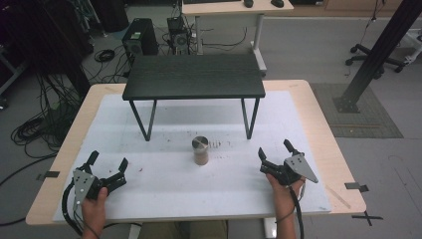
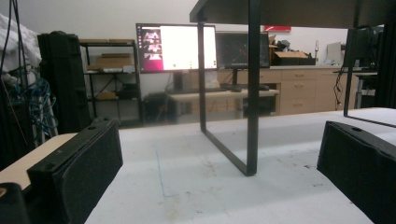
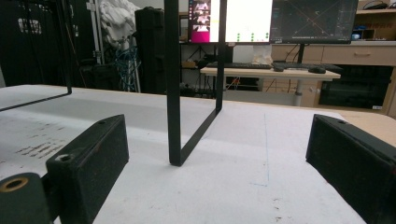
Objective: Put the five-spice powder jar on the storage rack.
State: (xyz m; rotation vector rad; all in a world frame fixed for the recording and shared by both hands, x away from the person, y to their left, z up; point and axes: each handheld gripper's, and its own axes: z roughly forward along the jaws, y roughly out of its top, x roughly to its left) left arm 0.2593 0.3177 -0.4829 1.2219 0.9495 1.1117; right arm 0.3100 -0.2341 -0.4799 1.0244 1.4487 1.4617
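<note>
While both grippers rested near the table's (image 1: 318, 124) front edge, a small can (image 1: 201, 151) stood upright on the white mat (image 1: 169, 184) between them, well apart from each. It had a metal top and a brown side; any label on it was too small to read. Behind the can stood a low black stand (image 1: 194, 75) on thin frame legs.

Held in the person's left hand (image 1: 93, 206), the left gripper (image 1: 107, 165) lay at the mat's near left, jaws spread wide and gripping nothing. Its own view showed both black pads far apart with bare mat between and a stand leg (image 2: 252, 93) ahead.

Near the mat's right side, the right gripper (image 1: 275, 150) sat in the right hand (image 1: 284, 191), jaws likewise released and empty. Its view looked past another leg (image 3: 173, 84) toward lit monitors (image 3: 231, 19) whose writing could not be made out. Faint brown marks (image 1: 215, 144) on the mat beside the can were illegible.
</note>
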